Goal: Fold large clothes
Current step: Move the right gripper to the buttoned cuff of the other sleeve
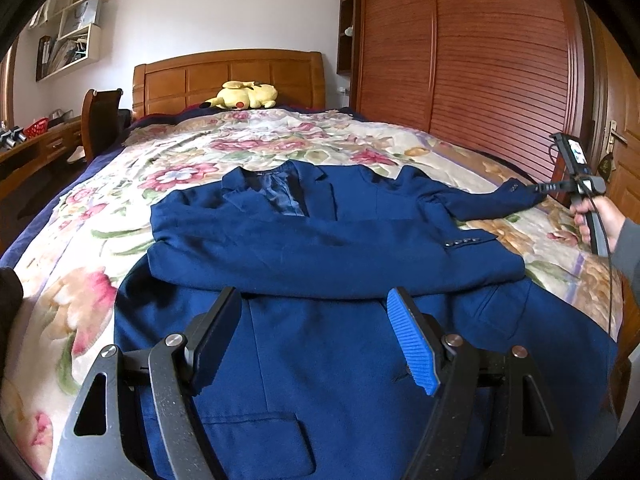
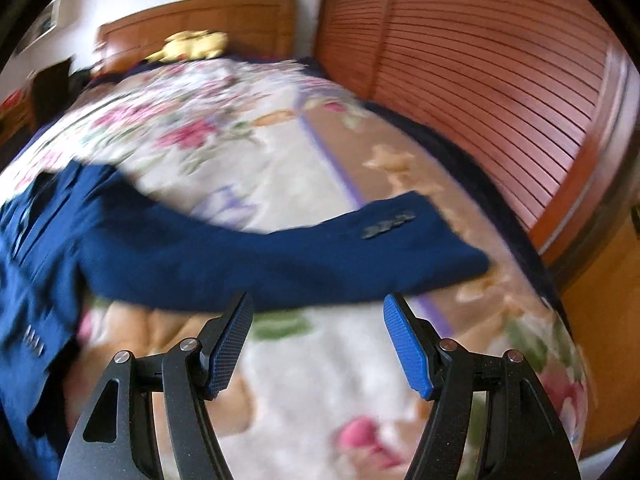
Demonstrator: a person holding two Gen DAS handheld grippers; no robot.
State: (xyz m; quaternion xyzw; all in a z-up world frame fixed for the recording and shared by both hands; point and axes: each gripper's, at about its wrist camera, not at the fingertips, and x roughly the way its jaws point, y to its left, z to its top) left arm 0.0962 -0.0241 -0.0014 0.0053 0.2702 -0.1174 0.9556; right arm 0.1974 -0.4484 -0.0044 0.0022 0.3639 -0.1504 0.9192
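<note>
A navy blue suit jacket [image 1: 320,248] lies face up on the floral bedspread [image 1: 180,160], collar toward the headboard. One sleeve is folded across its chest, cuff buttons showing. The other sleeve [image 1: 488,196] stretches out to the right. My left gripper [image 1: 316,304] is open and empty, hovering over the jacket's lower half. My right gripper [image 2: 318,312] is open and empty just short of the outstretched sleeve [image 2: 280,256], near its cuff [image 2: 420,228]. In the left wrist view the right gripper [image 1: 540,190] sits at the sleeve's cuff end. The right wrist view is motion-blurred.
A yellow plush toy [image 1: 244,96] lies by the wooden headboard [image 1: 228,76]. A tall slatted wooden wardrobe [image 1: 480,48] stands along the bed's right side. A chair [image 1: 100,120] and a desk [image 1: 36,148] are at the left. A door [image 1: 624,152] is far right.
</note>
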